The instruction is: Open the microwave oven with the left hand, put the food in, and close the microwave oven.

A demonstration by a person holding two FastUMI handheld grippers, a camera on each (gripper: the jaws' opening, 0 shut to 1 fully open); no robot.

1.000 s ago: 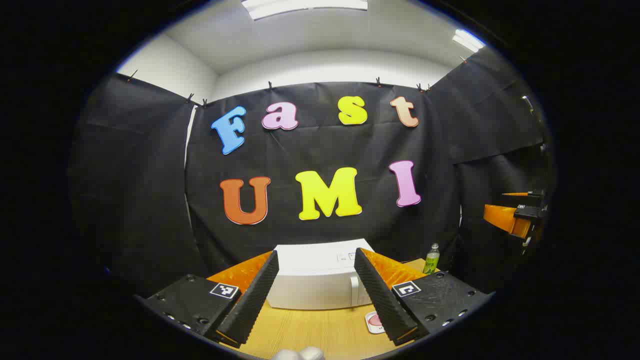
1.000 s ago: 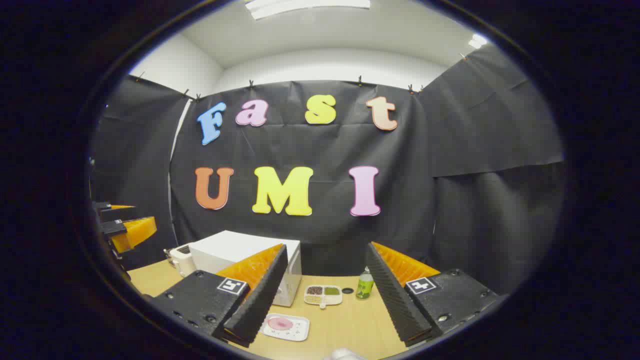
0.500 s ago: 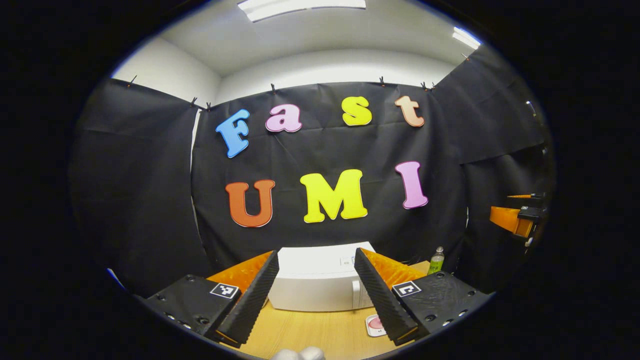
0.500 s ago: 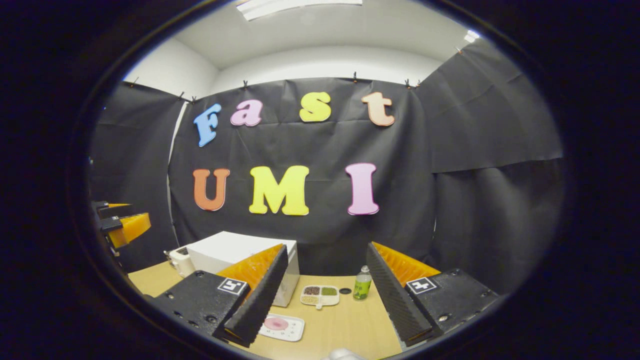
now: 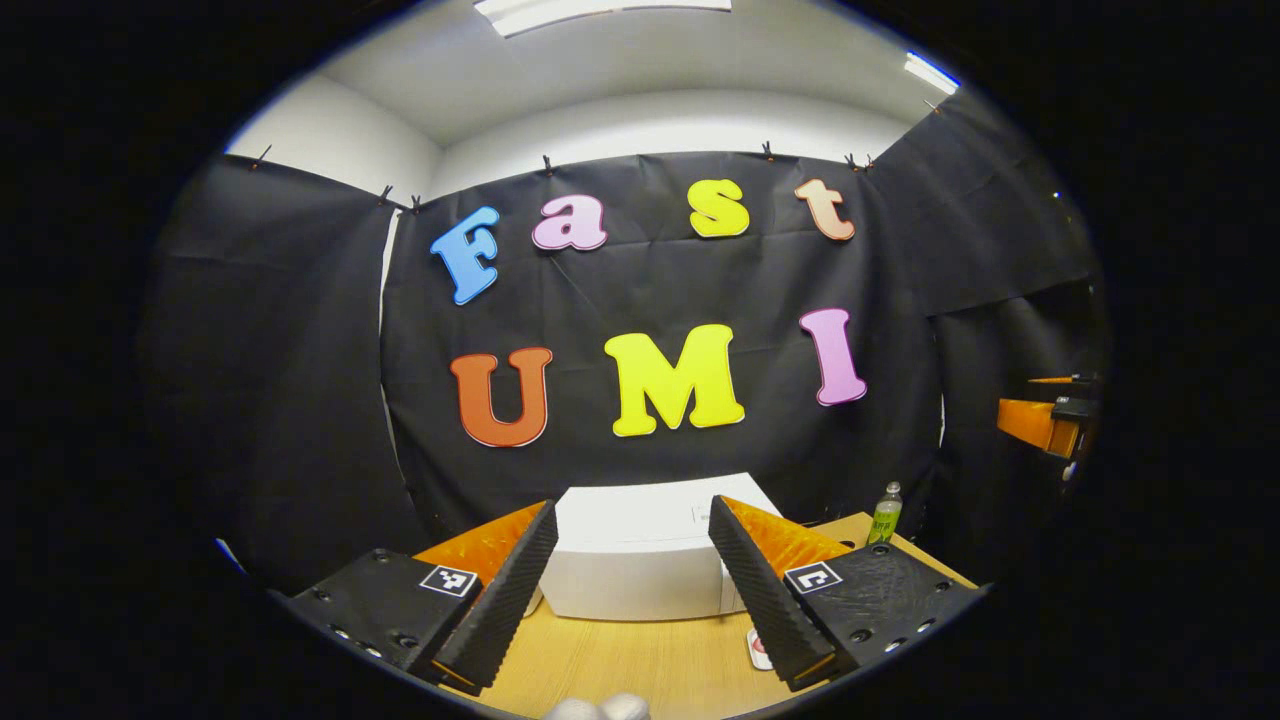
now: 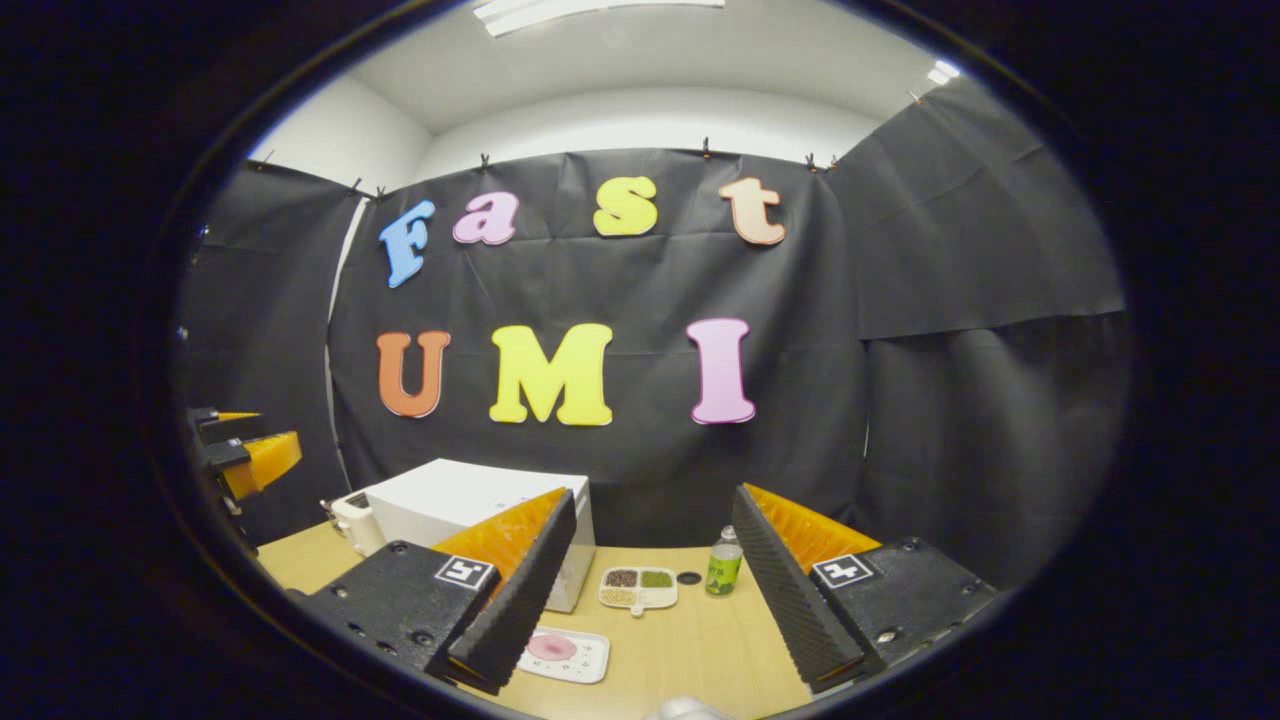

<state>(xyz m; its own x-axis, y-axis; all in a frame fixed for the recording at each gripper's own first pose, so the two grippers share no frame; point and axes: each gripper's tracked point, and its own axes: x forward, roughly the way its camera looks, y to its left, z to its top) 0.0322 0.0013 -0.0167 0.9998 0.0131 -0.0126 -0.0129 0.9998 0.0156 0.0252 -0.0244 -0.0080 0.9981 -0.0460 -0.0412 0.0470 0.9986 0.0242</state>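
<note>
The white box-shaped microwave oven (image 5: 640,545) sits shut at the back of the light wooden tabletop (image 5: 620,665), straight ahead of my left tool (image 5: 630,600) and framed between its two fingers. I judge it heavy and rigid, unlikely to slide when I pull, so I intend to take hold at the vertical handle strip near the right edge of its door; from the left gripper view I cannot make out the handle clearly. In the right gripper view the oven stands to the left, with a small white appliance (image 6: 350,518) just beside its far side.

My left tool is spread wide and carries nothing. My right tool (image 6: 650,610) is likewise wide and empty, hovering above the tabletop, well short of the dishes.

Next in size, a white rectangular tray (image 6: 566,652) lies near the front with a pink round piece of food on it; I take that for the food to load. It looks light and shallow, so I should keep it level. Behind it a white divided dish (image 6: 638,588) holds dark, green and pale fillings in separate compartments. A small green plastic bottle (image 6: 722,567) stands upright beside that dish, and a small dark round cap (image 6: 689,578) lies between them.
</note>
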